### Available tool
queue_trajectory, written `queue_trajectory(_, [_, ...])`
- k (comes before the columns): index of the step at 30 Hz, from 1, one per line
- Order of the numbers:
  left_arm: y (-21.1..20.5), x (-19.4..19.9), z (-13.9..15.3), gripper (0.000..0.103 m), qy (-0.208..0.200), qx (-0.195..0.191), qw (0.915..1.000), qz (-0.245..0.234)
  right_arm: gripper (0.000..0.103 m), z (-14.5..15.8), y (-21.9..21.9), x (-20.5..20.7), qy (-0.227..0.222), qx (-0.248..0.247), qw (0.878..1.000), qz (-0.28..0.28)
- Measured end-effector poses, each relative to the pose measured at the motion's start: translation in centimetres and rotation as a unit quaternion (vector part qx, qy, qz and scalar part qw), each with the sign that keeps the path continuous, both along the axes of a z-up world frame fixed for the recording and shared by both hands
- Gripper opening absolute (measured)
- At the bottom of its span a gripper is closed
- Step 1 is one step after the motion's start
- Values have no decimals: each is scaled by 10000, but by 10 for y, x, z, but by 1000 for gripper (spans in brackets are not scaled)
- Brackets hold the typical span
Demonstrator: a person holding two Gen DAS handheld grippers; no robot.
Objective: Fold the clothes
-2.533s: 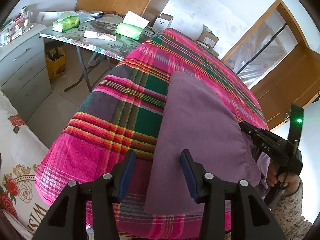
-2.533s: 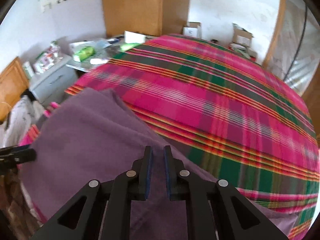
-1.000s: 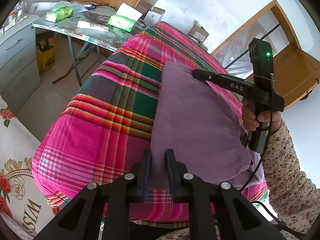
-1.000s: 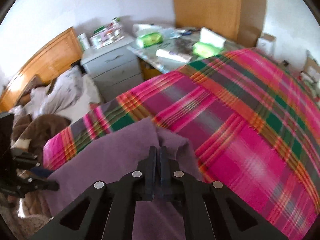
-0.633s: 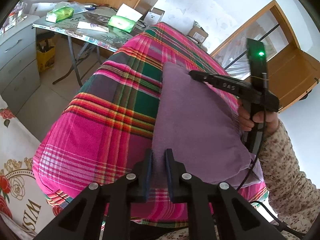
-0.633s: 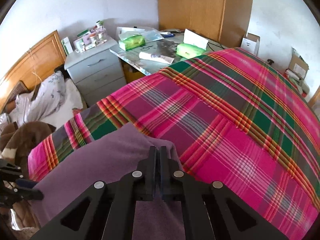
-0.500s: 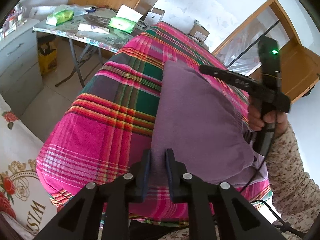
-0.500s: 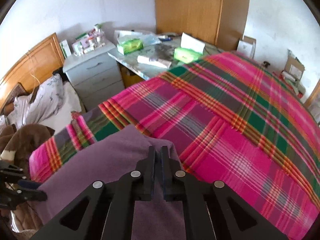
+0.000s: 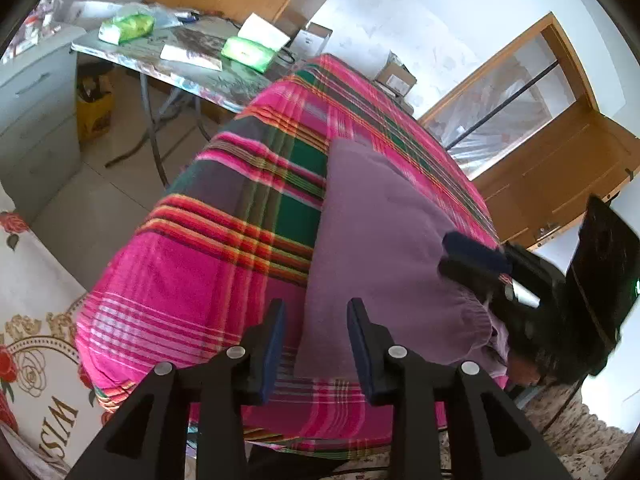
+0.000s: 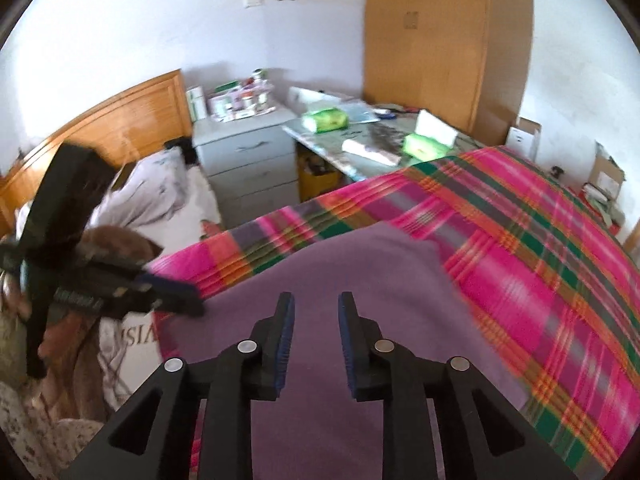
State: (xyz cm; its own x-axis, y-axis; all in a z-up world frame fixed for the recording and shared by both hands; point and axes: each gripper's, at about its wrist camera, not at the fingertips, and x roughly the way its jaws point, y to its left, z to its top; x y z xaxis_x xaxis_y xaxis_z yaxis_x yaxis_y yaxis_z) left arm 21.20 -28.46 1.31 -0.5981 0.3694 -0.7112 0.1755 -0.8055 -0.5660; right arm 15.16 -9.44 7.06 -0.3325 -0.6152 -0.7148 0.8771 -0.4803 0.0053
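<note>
a purple garment (image 9: 384, 240) lies folded into a long flat strip on a pink, green and orange plaid blanket (image 9: 224, 248) that covers the bed, its near end at the blanket's near edge and its far end reaching toward the middle of the bed. in the left wrist view the left gripper (image 9: 316, 340) hangs over the garment's near left corner; its jaws are spread and opening, and the left edge of the cloth runs up between them without either blue pad pressing on it. in the right wrist view the right gripper (image 10: 316, 340) is above the near part of the same garment (image 10: 344, 280), jaws apart and opening, the cloth lying flat below the gap with nothing pinched. from the left view the right gripper (image 9: 476, 260) shows at the garment's right side, near its rolled near corner; whether it touches the cloth there cannot be told. from the right view the left gripper (image 10: 176, 296) sits at the garment's left edge. beyond the bed's far left corner stands a folding table (image 10: 360, 148) with green packets, and left of it a grey set of drawers (image 10: 248, 160). a wooden headboard (image 10: 120, 120) lies further left.
</note>
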Motion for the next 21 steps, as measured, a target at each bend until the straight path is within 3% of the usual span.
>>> queue_trajectory(7, [2, -6, -4, 32, -57, 60, 10000, -18, 31, -17, -9, 41, 319, 113, 9991, 256])
queue_trajectory(21, [2, -20, -7, 32, -155, 344, 9990, -228, 37, -44, -28, 76, 645, 289, 9970, 320])
